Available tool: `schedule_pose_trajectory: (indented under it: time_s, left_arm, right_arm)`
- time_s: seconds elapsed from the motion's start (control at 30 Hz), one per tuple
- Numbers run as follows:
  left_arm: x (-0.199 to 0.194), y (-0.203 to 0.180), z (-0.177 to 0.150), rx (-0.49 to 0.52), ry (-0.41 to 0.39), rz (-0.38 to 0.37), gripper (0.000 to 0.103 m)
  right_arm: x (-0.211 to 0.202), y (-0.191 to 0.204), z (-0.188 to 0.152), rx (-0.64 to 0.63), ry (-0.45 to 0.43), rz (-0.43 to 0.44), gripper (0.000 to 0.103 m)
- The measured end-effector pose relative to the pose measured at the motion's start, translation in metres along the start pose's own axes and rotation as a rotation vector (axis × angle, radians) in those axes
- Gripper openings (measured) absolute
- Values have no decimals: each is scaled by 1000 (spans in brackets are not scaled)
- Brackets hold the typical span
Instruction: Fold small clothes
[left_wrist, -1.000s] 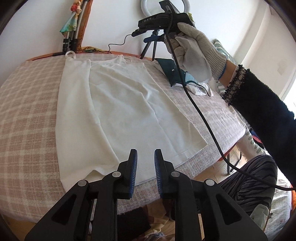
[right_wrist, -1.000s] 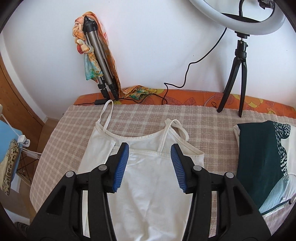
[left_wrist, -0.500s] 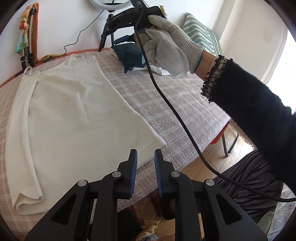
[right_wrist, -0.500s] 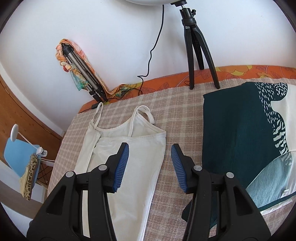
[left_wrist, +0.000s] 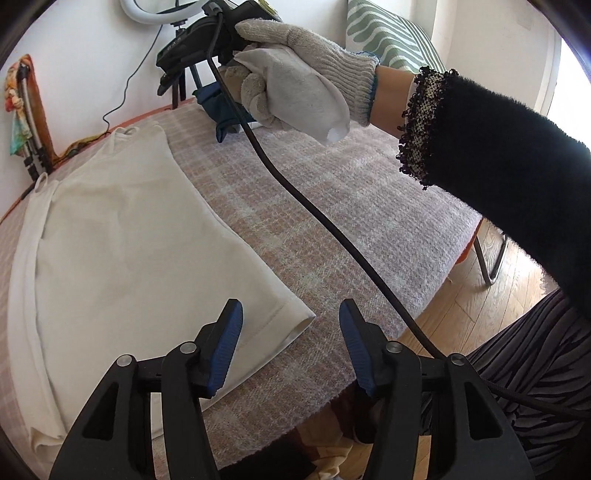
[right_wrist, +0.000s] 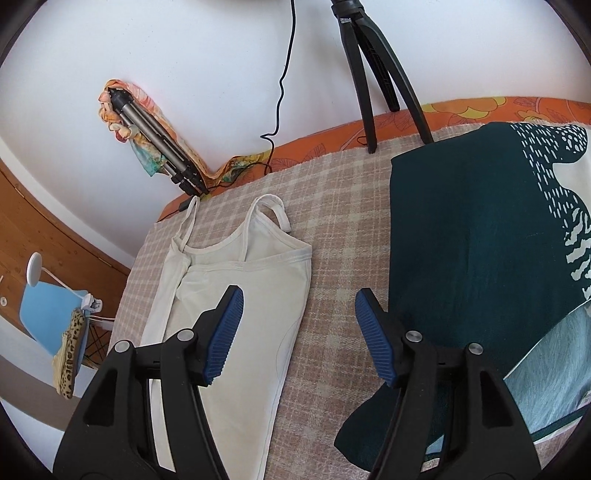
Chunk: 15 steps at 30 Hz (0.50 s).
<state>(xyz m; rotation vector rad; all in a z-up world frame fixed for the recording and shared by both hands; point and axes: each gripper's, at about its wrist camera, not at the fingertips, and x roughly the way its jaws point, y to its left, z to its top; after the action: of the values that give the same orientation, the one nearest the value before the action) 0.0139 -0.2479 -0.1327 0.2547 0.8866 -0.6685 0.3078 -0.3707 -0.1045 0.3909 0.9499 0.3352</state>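
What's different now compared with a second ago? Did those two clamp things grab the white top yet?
Not yet. Both views have swung toward the white camisole's right edge: the left gripper now hangs over its hem corner, the right gripper near its strap end. Both sets of jaws are opening, with nothing pinched. The camisole and the dark green folded garment lie as before.

left gripper (left_wrist: 291, 343): it was over the middle of the white top (left_wrist: 122, 236); now it is over the top's bottom corner, its jaws opening with nothing between them.
right gripper (right_wrist: 299, 332): it slid from over the top's straps toward the dark green cloth (right_wrist: 476, 236); jaws opening, nothing between them.
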Motion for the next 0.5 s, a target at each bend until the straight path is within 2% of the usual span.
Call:
schedule_pose_trajectory:
  time_s: [0.2, 0.37, 0.5]
  left_arm:
    - [8, -2, -3, 31, 9, 30, 43]
    - [7, 4, 1, 0, 0, 21, 12]
    - [5, 14, 0, -63, -17, -13, 7]
  right_arm:
    - [24, 7, -3, -37, 38, -26, 66]
    - [45, 12, -1, -41, 61, -58, 65]
    - [61, 16, 1, -68, 83, -112, 55]
